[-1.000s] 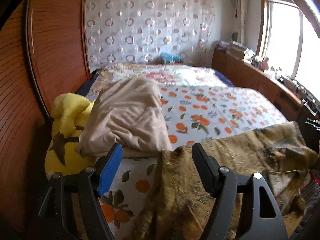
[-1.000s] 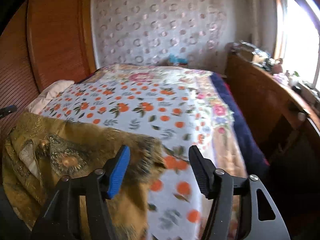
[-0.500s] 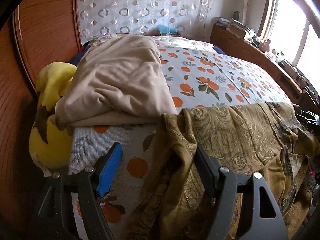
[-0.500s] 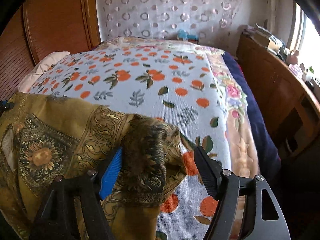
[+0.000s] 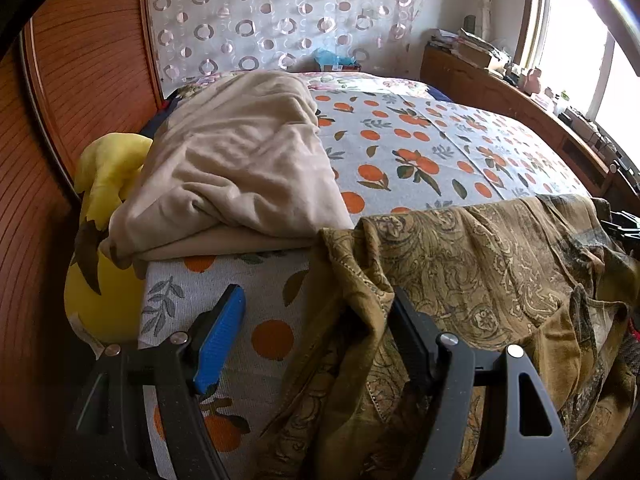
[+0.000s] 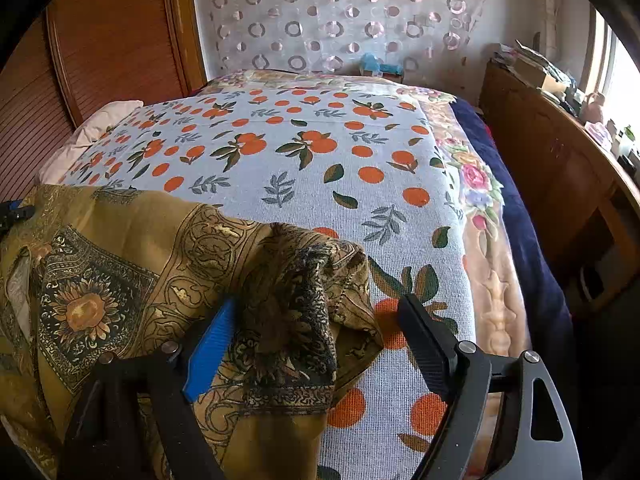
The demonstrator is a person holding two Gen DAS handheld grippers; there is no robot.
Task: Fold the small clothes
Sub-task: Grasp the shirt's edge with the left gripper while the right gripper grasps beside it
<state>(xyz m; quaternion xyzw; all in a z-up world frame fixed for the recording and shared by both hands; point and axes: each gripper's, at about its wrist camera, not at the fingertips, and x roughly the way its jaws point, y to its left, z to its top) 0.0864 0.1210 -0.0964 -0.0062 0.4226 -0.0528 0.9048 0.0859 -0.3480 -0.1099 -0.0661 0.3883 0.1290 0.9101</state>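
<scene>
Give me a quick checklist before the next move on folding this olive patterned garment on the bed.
1. Olive patterned garment lying on the orange-print bedspread: ok.
2. Garment spread flat: not ok, its corner is bunched at the right gripper.
3. Right gripper released: ok, jaws opening, pads not pressing on the cloth between them.
4. Left gripper gripping the edge: not ok, jaws wide, cloth only drapes by one finger.
5. Room to fold: ok, bare bedspread beyond the garment.
6. Beige blanket apart from garment: cannot tell, edges meet.
</scene>
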